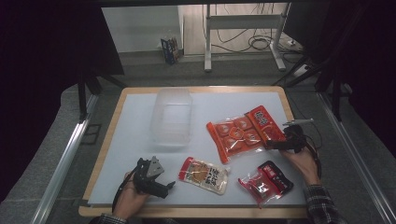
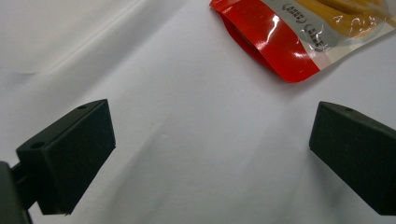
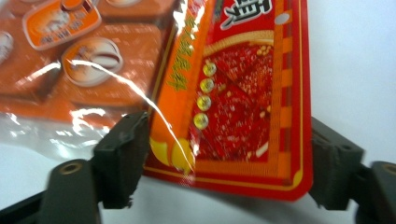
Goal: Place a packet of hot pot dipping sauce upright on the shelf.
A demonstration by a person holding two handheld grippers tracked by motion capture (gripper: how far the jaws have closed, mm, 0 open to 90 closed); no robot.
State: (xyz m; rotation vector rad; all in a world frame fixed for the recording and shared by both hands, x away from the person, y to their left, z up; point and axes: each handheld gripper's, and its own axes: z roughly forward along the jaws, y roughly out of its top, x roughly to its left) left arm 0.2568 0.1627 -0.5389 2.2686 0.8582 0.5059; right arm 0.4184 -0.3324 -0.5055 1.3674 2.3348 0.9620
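Note:
A clear bag of orange snack packs with a red printed end (image 1: pixel 243 133) lies right of centre on the white mat. My right gripper (image 1: pixel 273 144) is at that red end; in the right gripper view the red end (image 3: pixel 243 93) lies flat between the two jaws of the right gripper (image 3: pixel 229 135), its side edges close to both pads and not buckled. My left gripper (image 1: pixel 167 189) rests near the front left, open and holding nothing. Just beyond it lies a red-and-white pouch (image 1: pixel 204 175), whose red end (image 2: pixel 275 37) shows ahead of the left gripper (image 2: pixel 212 140).
A clear plastic tub (image 1: pixel 172 116) stands at the back middle of the mat (image 1: pixel 130 140). A dark red packet (image 1: pixel 265 183) lies near the front edge, by the right forearm. The wooden table edge frames the mat; dark curtains hang on both sides.

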